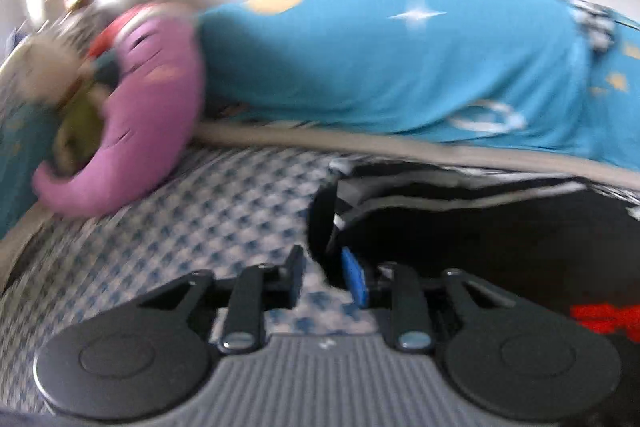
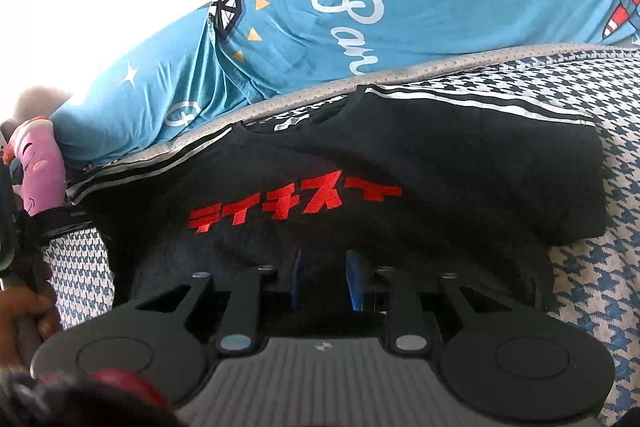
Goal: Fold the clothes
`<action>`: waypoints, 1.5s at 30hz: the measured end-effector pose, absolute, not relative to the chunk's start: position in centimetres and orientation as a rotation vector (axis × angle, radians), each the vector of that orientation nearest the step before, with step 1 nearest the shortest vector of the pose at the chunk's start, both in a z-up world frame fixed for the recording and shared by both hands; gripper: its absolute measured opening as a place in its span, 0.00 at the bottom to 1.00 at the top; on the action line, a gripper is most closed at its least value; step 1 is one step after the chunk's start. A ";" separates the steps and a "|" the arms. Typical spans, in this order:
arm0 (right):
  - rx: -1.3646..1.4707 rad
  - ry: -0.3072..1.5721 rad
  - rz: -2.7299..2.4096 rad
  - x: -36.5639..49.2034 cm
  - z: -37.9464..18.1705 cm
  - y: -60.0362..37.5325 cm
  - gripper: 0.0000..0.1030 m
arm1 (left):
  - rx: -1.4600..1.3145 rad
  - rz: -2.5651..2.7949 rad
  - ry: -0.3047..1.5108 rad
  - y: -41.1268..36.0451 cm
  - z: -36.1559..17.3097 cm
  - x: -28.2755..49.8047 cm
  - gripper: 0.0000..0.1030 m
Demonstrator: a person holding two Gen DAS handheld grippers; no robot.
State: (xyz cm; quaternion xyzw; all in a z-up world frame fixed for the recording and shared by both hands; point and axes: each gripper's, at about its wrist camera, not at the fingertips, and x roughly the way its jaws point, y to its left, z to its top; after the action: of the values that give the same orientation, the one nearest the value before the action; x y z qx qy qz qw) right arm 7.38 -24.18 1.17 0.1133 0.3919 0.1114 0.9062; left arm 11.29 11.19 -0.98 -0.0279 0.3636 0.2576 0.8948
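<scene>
Only the right wrist view takes in the whole black T-shirt: it lies flat on the houndstooth bedsheet, red lettering across the chest, white stripes along both sleeves, collar toward the far edge of the mattress. The right gripper is held low over the shirt's lower part, aimed at the lettering, its blue-padded fingers parted by a small gap with nothing between them. At that view's left edge a person's hand grips the other tool. The left wrist view, which is blurred, shows just the shirt's striped sleeve and a corner of the print. The left gripper sits low at the sleeve edge, released, its right pad over black cloth and its left pad over bare sheet. Farther left lies a purple plush toy; beyond the mattress edge, a blue printed quilt against a white wall.
</scene>
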 end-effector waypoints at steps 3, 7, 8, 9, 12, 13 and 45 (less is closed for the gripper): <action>0.231 0.808 0.232 7.5 1.1 -24.0 0.23 | -0.116 0.527 0.748 12.6 -0.7 11.0 0.40; 0.227 0.807 0.234 7.6 1.0 -23.7 0.24 | -0.123 0.500 0.741 12.7 -0.3 10.8 0.48; 0.226 0.804 0.234 7.6 1.0 -23.7 0.24 | -0.126 0.488 0.747 12.4 -0.4 10.8 0.49; 0.225 0.799 0.234 7.7 1.1 -23.8 0.24 | -0.131 0.474 0.754 12.2 -0.4 10.8 0.50; 0.221 0.782 0.234 7.9 1.3 -24.0 0.24 | -0.133 0.439 0.766 11.6 -0.6 10.8 0.52; 0.220 0.777 0.234 7.9 1.4 -24.0 0.24 | -0.132 0.428 0.767 11.3 -0.5 10.8 0.53; 0.224 0.614 0.225 16.7 1.9 -27.7 0.24 | -0.116 0.149 0.915 3.3 -1.9 11.5 0.87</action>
State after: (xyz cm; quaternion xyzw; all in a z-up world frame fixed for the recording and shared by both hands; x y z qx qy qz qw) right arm 16.74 -27.72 1.86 0.1097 0.3009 0.1103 0.9409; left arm 11.52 3.26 -1.95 -0.0559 0.4410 0.0719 0.8929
